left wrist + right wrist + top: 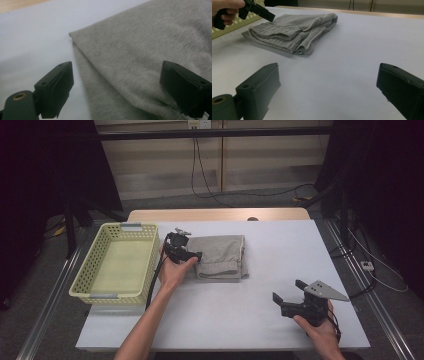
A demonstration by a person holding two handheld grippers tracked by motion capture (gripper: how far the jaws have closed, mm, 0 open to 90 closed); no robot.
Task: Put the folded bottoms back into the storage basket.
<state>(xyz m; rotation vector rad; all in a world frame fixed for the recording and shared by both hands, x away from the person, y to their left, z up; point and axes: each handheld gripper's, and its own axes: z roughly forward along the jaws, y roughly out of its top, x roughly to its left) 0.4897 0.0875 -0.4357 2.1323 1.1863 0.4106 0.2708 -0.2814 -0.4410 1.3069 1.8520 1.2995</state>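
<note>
A folded grey garment [220,256] lies on the white table [280,245], left of centre. My left gripper [192,249] hovers at the garment's left edge, open. In the left gripper view its jaws [116,72] straddle that edge, one over bare table and the other over the grey cloth [140,57]; neither pad presses on it. My right gripper [287,290] is held at the front right of the table, open, with nothing between its jaws [328,77]. It faces the garment [292,32] and the left gripper [259,10] from a distance.
A pale yellow perforated basket [85,270] stands at the table's left side, just beside the left hand; its wall [227,30] shows behind the garment. Cables hang and lie on the floor beyond the far edge. Dark stands flank the table.
</note>
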